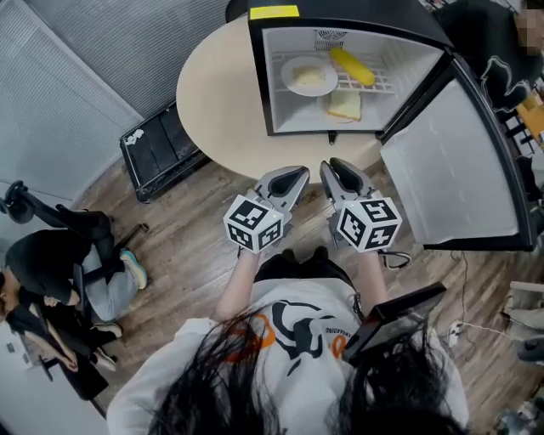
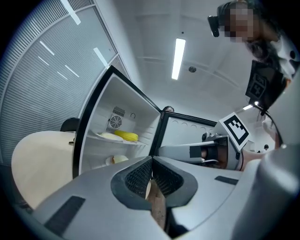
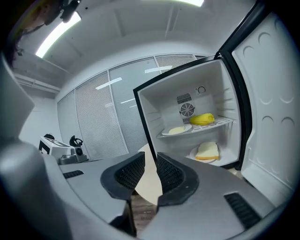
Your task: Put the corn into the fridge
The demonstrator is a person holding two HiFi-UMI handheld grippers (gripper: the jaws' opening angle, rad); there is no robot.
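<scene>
Jaws together on left gripper [image 1: 295,177], narrowly apart on right gripper [image 1: 337,170], over wood floor [image 1: 183,246] by round beige table [image 1: 221,102].

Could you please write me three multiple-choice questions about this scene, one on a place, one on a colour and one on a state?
1. Where at the fridge is the corn?
A. on top of it
B. on its upper wire shelf
C. on its bottom floor

2. What colour is the corn?
A. green
B. white
C. yellow

3. How does the fridge door stand?
A. swung wide open
B. shut
C. ajar by a crack

Answers:
1 B, because the cob lies on the wire shelf beside a plate.
2 C, because it shows bright yellow against the white interior.
3 A, because the door's white inner side faces the head view and the whole interior is exposed.
</scene>
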